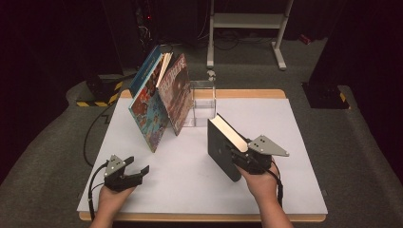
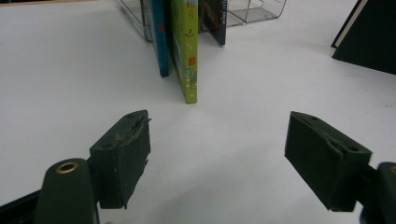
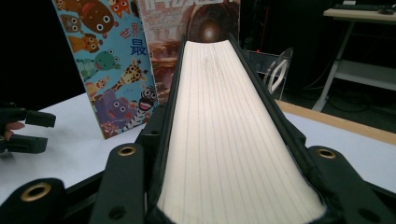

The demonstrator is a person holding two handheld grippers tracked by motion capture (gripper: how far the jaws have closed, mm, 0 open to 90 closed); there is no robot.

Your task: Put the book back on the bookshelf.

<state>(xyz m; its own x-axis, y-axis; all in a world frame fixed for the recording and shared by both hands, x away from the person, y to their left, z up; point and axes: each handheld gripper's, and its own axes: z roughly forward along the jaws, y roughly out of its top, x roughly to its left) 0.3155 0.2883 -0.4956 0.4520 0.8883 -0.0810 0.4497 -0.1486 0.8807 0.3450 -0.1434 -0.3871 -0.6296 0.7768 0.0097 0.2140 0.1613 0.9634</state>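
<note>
Books: four. Three lean in row (image 1: 161,102) against stand; one black book (image 1: 223,145) apart. Clear stand (image 1: 203,102): one. Grippers: two, left (image 1: 130,172), right (image 1: 240,156). Worktop (image 1: 190,175): one.

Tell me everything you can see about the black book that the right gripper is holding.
The black book is a thick hardcover with matte dark covers and a cream page block, fine lines showing along the page edges. It is closed and stands on the white table, page edges facing up, to the right of the leaning picture books. The right gripper clamps it, one jaw on each cover. No title or print can be read on it.
</note>
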